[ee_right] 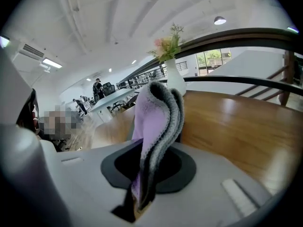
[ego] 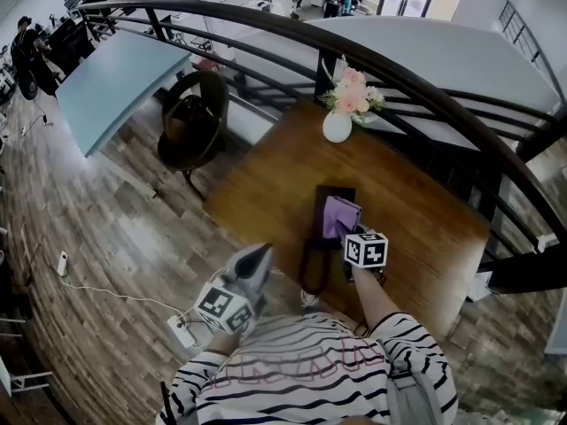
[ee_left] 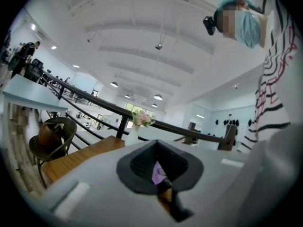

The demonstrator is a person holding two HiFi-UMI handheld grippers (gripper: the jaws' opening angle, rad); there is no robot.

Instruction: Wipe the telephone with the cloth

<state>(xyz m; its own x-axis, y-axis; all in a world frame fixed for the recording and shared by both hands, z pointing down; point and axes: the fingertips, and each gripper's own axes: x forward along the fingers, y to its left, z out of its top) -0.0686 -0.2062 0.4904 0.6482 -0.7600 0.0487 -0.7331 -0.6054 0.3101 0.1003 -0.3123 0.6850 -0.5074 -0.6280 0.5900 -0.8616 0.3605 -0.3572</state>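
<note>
A dark telephone (ego: pixel 317 246) lies on the wooden table (ego: pixel 266 184), in front of me. Over its far end hangs a purple cloth (ego: pixel 341 215) with a grey edge, and my right gripper (ego: pixel 345 234) is shut on it just above the phone. In the right gripper view the cloth (ee_right: pixel 154 122) stands folded up out of the closed jaws of that gripper (ee_right: pixel 143 186). My left gripper (ego: pixel 259 257) is held off the table's near left edge, jaws shut on nothing, pointing towards the phone. In its own view, the left gripper (ee_left: pixel 161 176) shows a sliver of purple cloth (ee_left: pixel 156 175) past its jaws.
A white vase of pink flowers (ego: pixel 339 118) stands at the table's far edge. A curved black railing (ego: pixel 425 82) runs behind and right of the table. A round chair (ego: pixel 190 118) stands to the left, and a power strip (ego: pixel 182 330) lies on the wood floor.
</note>
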